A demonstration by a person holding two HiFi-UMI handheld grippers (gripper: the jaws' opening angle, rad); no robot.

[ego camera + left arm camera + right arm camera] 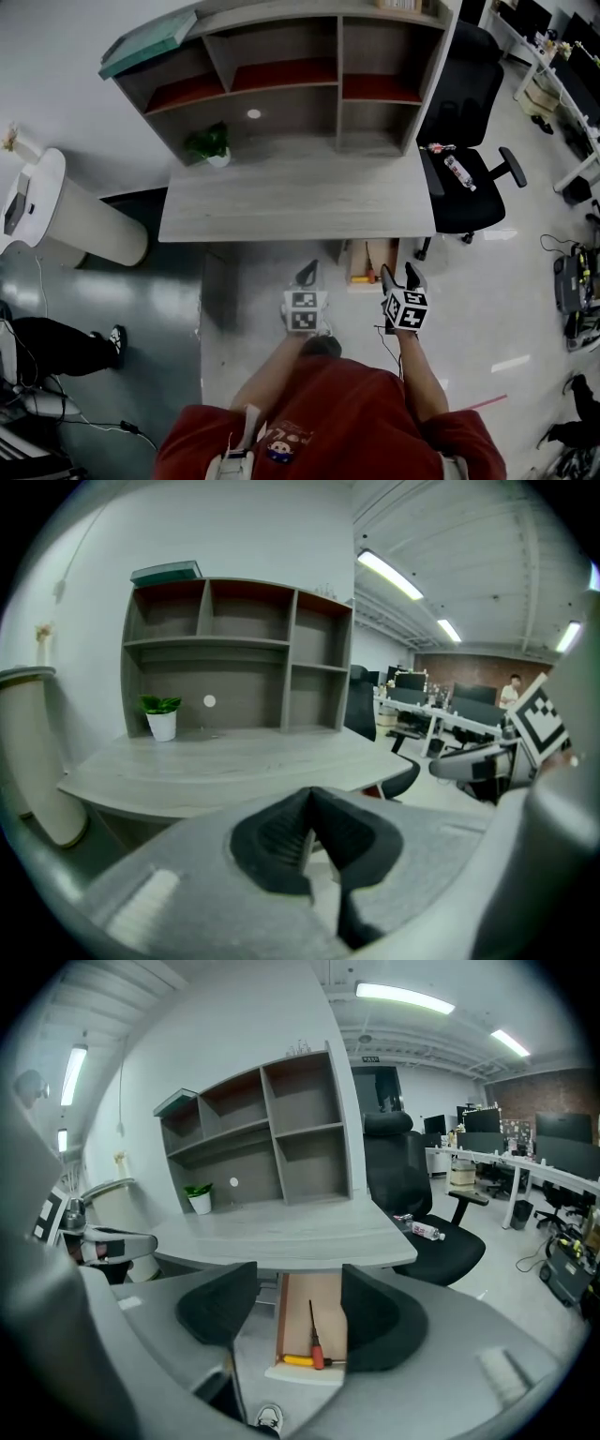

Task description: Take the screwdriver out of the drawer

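Note:
An open wooden drawer (pixel 375 251) sticks out from under the grey desk (pixel 291 202). Inside it lies a screwdriver (pixel 316 1349) with a red handle and thin dark shaft, next to a yellow-handled tool (pixel 294 1359). In the head view the screwdriver (pixel 370 273) rests near the drawer's front edge. My right gripper (pixel 298 1299) is open, with the drawer seen between its jaws and some way beyond them. In the head view the right gripper (pixel 399 275) hovers just right of the drawer front. My left gripper (pixel 309 829) is shut with nothing in it, and in the head view the left gripper (pixel 309 273) sits left of the drawer.
A shelf hutch (pixel 281 75) stands on the desk with a small potted plant (pixel 212 146). A black office chair (pixel 466 187) carrying a bottle (pixel 460 172) is to the right. A white round column (pixel 84 225) and a person's leg (pixel 61 342) are to the left.

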